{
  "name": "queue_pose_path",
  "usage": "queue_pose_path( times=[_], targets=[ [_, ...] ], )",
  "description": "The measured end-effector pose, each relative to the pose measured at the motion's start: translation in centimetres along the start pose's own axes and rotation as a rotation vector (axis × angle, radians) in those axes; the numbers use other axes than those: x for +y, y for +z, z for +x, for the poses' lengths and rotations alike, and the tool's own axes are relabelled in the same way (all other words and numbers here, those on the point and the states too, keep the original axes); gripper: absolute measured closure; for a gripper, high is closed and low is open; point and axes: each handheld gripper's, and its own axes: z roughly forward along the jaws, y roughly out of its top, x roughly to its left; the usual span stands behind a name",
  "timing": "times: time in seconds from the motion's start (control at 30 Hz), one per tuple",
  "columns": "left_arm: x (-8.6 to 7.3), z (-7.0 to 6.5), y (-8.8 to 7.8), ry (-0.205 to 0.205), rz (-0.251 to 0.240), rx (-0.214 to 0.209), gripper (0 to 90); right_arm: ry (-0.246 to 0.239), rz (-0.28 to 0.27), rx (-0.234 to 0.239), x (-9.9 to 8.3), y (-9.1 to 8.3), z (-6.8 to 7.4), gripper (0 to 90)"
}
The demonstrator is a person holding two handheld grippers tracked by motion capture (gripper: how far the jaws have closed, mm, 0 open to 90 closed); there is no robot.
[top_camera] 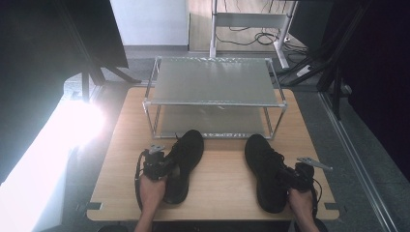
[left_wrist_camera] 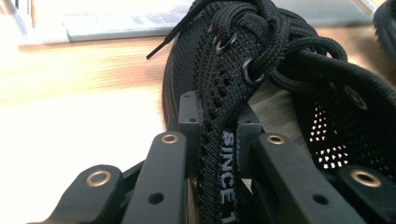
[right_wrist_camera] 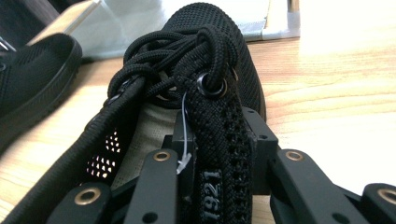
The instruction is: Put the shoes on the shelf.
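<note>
Black jaws of the left tool (left_wrist_camera: 215, 140) stand nearest the lens in the left gripper view, pinched onto the side wall of the left shoe (left_wrist_camera: 261, 79), right on the woven strip lettered "SINCE" beside the lace eyelets. From above, that tool (top_camera: 155, 166) sits at the heel end of the same shoe (top_camera: 186, 154), which lies flat on the bench (top_camera: 222, 179) with its toe pointing toward the rack (top_camera: 212, 79).

Over on the other side, the right tool (right_wrist_camera: 219, 149) is likewise clamped on a side wall, here the strip of the right shoe (right_wrist_camera: 205, 60) marked "1921" (a thin white tag thread (right_wrist_camera: 185, 140) hangs just beside the near jaw). In the high view this tool (top_camera: 299, 176) grips the right shoe (top_camera: 263, 166) near its opening, toe also turned toward the rack.

Both shoes rest on the bench, well apart from each other, just in front of the rack's lower shelf. Each tool is carried by a bare hand, left (top_camera: 152, 191) and right (top_camera: 302, 203).
</note>
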Motion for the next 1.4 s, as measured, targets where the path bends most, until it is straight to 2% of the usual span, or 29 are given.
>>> queue_pose_path(
  times=[0.17, 0.23, 0.27, 0.3, 0.33, 0.43, 0.57, 0.77, 0.9, 1.0, 1.13, 1.2, 1.4],
  targets=[
    [0.1, 0.9, -0.2, -0.05, -0.005, -0.037, 79.5, 0.052, -0.012, 0.023, 0.0, -0.1, -0.4, 71.8],
    [0.0, 1.3, -0.3, -0.077, -0.012, -0.065, 79.6, 0.093, -0.013, 0.047, 0.0, -0.1, -0.6, 71.8],
    [0.0, 1.3, -0.3, -0.077, -0.012, -0.065, 79.8, 0.093, -0.013, 0.047, 0.0, -0.1, -0.6, 71.8],
    [-0.2, 1.6, -0.4, -0.105, -0.025, -0.096, 79.8, 0.126, -0.012, 0.071, 0.0, -0.1, -0.8, 71.8],
    [-0.2, 1.6, -0.4, -0.105, -0.025, -0.096, 79.8, 0.126, -0.012, 0.071, 0.0, -0.1, -0.8, 71.8],
    [-0.5, 1.6, -0.6, -0.116, -0.033, -0.109, 79.8, 0.167, -0.013, 0.108, -0.1, 0.0, -0.8, 71.8],
    [-0.6, 1.4, -1.1, -0.138, -0.065, -0.137, 79.7, 0.203, -0.022, 0.152, 0.1, -0.1, -0.5, 71.8],
    [-0.4, 1.0, -2.1, -0.143, -0.1, -0.165, 79.7, 0.216, -0.047, 0.193, 0.7, -0.1, 0.2, 71.7],
    [-0.3, 0.6, -2.9, -0.143, -0.125, -0.181, 79.6, 0.23, -0.062, 0.24, 1.3, 0.0, 1.1, 71.5],
    [-0.2, 0.3, -3.6, -0.151, -0.15, -0.211, 79.6, 0.228, -0.068, 0.264, 1.5, 0.0, 1.7, 71.5],
    [-0.3, 0.1, -4.0, -0.161, -0.167, -0.23, 79.6, 0.24, -0.076, 0.297, 1.9, 0.1, 2.4, 71.4],
    [-0.3, -0.2, -4.4, -0.176, -0.192, -0.253, 79.6, 0.245, -0.081, 0.312, 2.2, 0.1, 2.8, 71.4],
    [-0.1, -0.5, -5.1, -0.177, -0.214, -0.279, 79.5, 0.253, -0.102, 0.361, 3.1, -0.1, 4.1, 71.3]
  ],
)
